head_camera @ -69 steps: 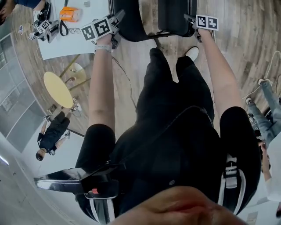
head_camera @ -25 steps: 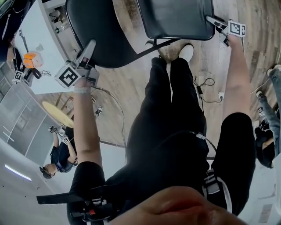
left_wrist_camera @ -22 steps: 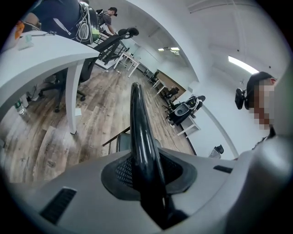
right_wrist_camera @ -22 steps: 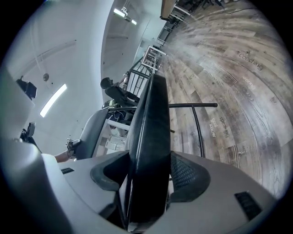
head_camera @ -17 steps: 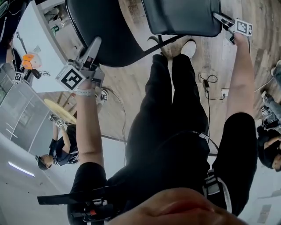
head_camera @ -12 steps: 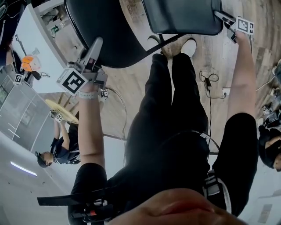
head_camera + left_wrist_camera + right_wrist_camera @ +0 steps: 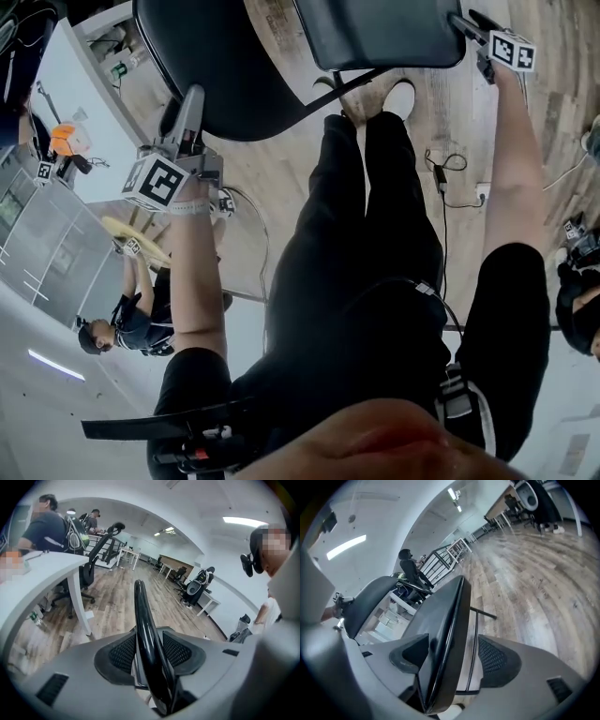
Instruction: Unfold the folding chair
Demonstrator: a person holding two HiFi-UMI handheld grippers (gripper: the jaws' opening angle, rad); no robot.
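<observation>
The black folding chair stands in front of me, its rounded backrest at the upper left and its seat at the top middle of the head view. My left gripper sits at the backrest's edge. In the left gripper view the glossy black rim runs between the jaws of this gripper, which are opening and only just clear of it. My right gripper is at the seat's right edge. Its jaws are also opening, and my right gripper straddles the seat edge with a clear gap on one side.
A white desk with small items stands to the left, also in the left gripper view. A cable and a power strip lie on the wood floor by my white shoe. People stand at the lower left.
The chair stays unfolded. My left gripper has slid a little along the backrest edge and rolled. My right gripper has shifted slightly at the seat's corner. Both sets of jaws have loosened.
</observation>
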